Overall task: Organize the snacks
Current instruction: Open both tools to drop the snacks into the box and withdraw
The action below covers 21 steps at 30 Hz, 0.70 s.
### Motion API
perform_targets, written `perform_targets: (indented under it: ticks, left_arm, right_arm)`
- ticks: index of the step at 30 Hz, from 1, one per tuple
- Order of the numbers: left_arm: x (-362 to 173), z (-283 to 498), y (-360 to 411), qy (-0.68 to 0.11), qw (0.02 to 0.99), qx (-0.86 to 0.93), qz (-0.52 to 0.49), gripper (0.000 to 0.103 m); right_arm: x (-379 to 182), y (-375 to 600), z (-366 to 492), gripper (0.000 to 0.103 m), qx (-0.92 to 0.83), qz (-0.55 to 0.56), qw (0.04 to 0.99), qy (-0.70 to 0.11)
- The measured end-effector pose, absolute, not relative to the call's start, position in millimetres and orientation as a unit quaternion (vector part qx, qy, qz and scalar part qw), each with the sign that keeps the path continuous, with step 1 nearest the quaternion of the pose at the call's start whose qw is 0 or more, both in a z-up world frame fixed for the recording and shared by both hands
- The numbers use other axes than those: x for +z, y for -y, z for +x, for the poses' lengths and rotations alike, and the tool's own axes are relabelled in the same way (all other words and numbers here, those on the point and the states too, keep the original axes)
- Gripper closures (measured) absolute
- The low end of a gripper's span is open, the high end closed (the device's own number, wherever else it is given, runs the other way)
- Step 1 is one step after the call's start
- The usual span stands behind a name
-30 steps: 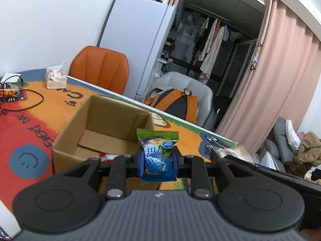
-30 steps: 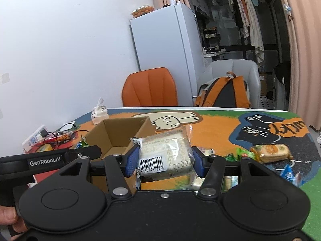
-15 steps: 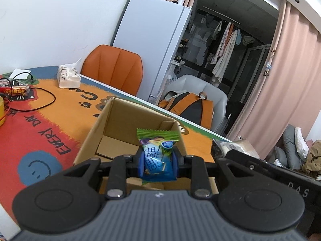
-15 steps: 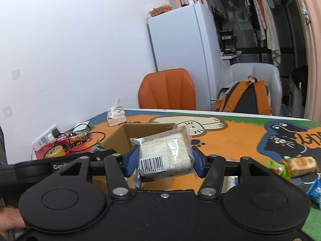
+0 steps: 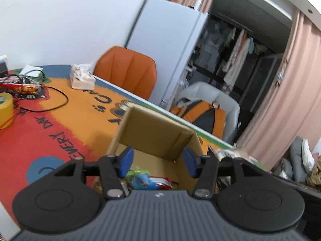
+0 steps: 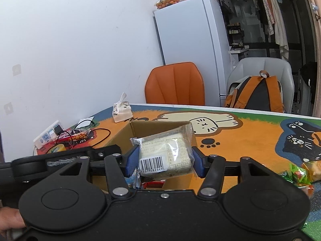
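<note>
An open cardboard box (image 5: 152,132) stands on the colourful table mat. My left gripper (image 5: 157,162) is open and empty right above the box. The green-and-blue snack packet (image 5: 140,177) lies inside the box with other wrappers. My right gripper (image 6: 163,161) is shut on a clear-wrapped pastry with a barcode label (image 6: 165,153), held just above the near side of the box (image 6: 158,126). The left gripper's body (image 6: 66,156) shows at the left of the right wrist view.
A tissue pack (image 6: 121,112), a power strip (image 6: 48,135), cables and a yellow tape roll (image 5: 6,110) lie at the table's far left. Loose snack packets (image 6: 301,172) lie to the right. An orange chair (image 6: 174,84) and a grey chair with a backpack (image 6: 258,88) stand behind the table.
My left gripper has opened and let go of the green-and-blue packet, which now lies in the box. My right gripper has moved closer over the box with the pastry.
</note>
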<state>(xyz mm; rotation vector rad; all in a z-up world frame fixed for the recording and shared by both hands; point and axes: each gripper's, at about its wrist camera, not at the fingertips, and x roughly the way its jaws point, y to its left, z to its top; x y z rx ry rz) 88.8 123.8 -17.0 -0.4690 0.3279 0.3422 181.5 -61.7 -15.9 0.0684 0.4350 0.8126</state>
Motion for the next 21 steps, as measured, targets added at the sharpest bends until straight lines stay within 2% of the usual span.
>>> perform_targets:
  ticks: [8, 11, 12, 16, 21]
  left_arm:
    - [-14.4, 77.1, -137.1, -0.161, 0.940, 0.183, -0.238, 0.044]
    - [-15.9, 72.5, -140.0, -0.160, 0.937, 0.191, -0.245, 0.044]
    - [-16.2, 71.3, -140.6, -0.161, 0.936, 0.193, -0.246, 0.044]
    - [-16.8, 67.1, -139.7, -0.163, 0.936, 0.192, -0.248, 0.044]
    - [-15.8, 63.2, -131.0, -0.163, 0.938, 0.187, -0.243, 0.034]
  right_arm:
    - [-13.7, 50.9, 181.1, 0.047, 0.398, 0.043, 0.893, -0.207]
    - [-12.0, 50.5, 182.6, 0.038, 0.396, 0.051, 0.893, -0.207]
    - [-10.8, 52.1, 181.9, 0.031, 0.394, 0.053, 0.895, -0.204]
    - [-7.5, 58.8, 178.4, 0.029, 0.391, 0.054, 0.897, -0.200]
    - [-8.0, 68.3, 171.9, 0.029, 0.388, 0.051, 0.898, -0.202]
